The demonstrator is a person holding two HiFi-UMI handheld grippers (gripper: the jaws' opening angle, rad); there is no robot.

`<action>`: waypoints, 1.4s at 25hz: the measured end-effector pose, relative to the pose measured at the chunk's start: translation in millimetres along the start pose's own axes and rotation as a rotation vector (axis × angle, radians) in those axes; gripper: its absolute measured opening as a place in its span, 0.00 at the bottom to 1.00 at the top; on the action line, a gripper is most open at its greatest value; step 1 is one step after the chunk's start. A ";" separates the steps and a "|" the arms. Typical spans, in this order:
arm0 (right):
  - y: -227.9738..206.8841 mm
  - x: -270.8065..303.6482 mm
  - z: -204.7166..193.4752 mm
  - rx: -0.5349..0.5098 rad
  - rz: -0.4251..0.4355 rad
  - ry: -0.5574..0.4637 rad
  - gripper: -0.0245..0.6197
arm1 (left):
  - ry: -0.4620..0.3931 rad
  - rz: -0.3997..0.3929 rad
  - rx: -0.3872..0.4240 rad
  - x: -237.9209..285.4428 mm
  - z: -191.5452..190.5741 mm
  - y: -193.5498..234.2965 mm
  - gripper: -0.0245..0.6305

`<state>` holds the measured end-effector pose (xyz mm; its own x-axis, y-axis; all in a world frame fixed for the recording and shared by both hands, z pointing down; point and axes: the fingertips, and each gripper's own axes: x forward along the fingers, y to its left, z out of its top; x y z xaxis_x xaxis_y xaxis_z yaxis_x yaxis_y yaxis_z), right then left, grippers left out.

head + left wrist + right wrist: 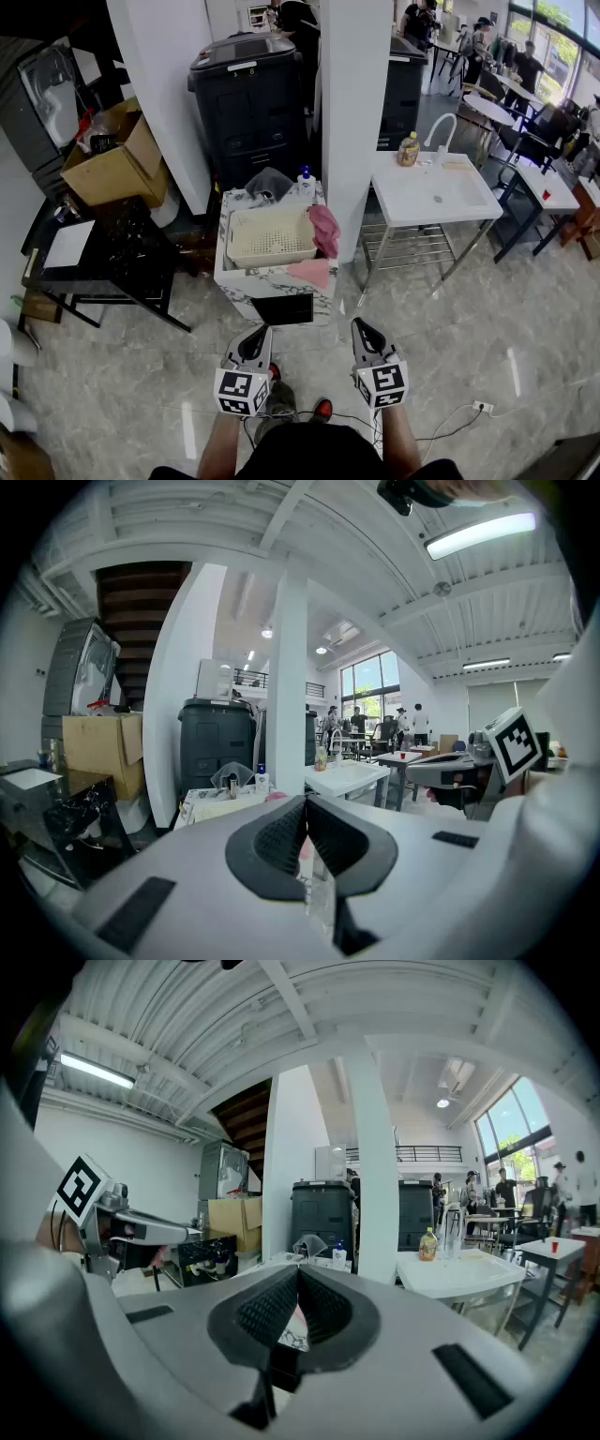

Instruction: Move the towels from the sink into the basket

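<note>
The left gripper (254, 339) and right gripper (365, 334) are held low, close to the person's body, each with its jaws pressed together on nothing. Ahead of them a marble-patterned stand (234, 279) carries a cream basket (270, 260). One pink towel (324, 231) drapes over the basket's right rim, and a second pink towel (310, 272) lies at the stand's front edge. A white sink (398, 202) stands further right, past a white pillar (354, 112).

Two pink towels (325, 230) (310, 273), one basket (270, 259), two grippers (255, 331) (362, 326)
</note>
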<state>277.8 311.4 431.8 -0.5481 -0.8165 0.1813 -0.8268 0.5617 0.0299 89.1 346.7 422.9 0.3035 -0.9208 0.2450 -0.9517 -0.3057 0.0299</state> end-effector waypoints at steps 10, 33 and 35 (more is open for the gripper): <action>-2.2 24.8 2.6 0.050 -0.002 -0.004 0.09 | 0.007 -0.004 0.002 21.2 2.5 19.3 0.05; -26.6 169.7 49.4 0.033 -0.105 0.032 0.09 | -0.001 -0.121 0.038 144.9 54.4 126.2 0.05; -23.2 182.0 54.2 0.027 -0.110 0.031 0.09 | 0.004 -0.127 0.033 150.6 54.1 138.8 0.05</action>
<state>190.3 142.5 410.8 -0.4503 -0.8682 0.2085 -0.8850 0.4650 0.0252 5.2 152.5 411.5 0.4211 -0.8733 0.2451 -0.9035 -0.4276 0.0288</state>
